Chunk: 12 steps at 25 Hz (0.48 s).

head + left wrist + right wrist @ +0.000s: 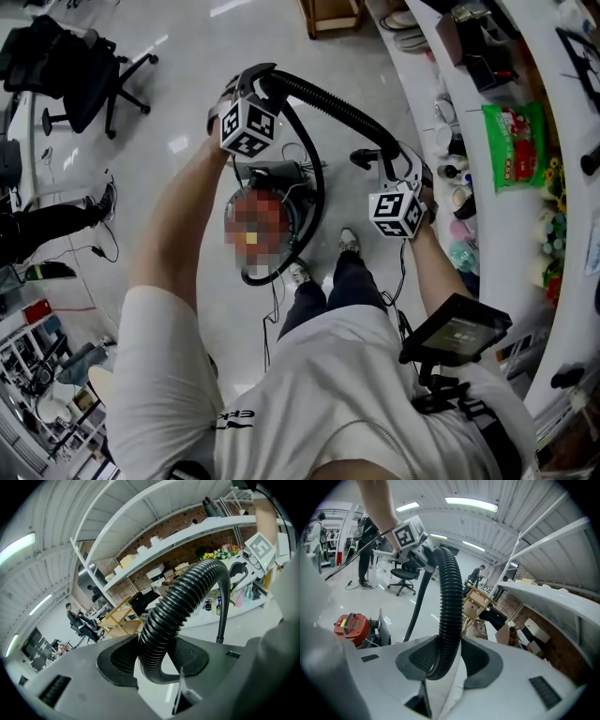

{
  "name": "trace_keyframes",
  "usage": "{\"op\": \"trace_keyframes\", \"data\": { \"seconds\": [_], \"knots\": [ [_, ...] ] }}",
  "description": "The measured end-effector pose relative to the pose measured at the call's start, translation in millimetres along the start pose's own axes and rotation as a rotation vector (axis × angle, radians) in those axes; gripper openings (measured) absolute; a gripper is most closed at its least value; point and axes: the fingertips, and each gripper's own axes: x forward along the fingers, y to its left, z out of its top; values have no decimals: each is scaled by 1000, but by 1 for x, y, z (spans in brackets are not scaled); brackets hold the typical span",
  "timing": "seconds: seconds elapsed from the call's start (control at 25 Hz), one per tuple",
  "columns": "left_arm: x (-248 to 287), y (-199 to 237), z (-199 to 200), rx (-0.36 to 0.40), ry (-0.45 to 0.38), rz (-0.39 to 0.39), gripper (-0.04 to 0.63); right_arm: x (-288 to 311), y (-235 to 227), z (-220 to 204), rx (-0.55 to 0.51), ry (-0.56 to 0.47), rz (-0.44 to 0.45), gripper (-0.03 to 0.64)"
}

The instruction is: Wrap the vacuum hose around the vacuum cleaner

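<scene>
Above the vacuum cleaner (349, 627) on the floor (187, 112), both grippers hold one stretch of hose (337, 105)
Left gripper (157, 663) has its fingers clamped on the ribbed black hose, and the right gripper (440, 662) has its fingers clamped on the same hose further along, so the held stretch arches between them, running from upper left to lower right in the head view; the cleaner sits below that arch, close to the person's feet, with one loop of hose curving down around its right side and front, and the left gripper looks the nearer to it, so the next turn likely means lowering the arch and sweeping it around the body
</scene>
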Motion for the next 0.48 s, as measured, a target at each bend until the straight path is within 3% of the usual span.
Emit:
{"op": "trace_keyframes", "data": {
  "seconds": [0.12, 0.28, 0.48],
  "knots": [
    [-6, -2, -9, 31, 8, 9, 192, 9, 20, 0, -62, 18, 53, 154],
    [-17, -5, -23, 82, 25, 18, 192, 24, 47, -1, -112, 42, 130, 261],
    [-35, -10, -39, 132, 31, 18, 192, 34, 97, -3, -134, 62, 298, 280]
  ]
}}
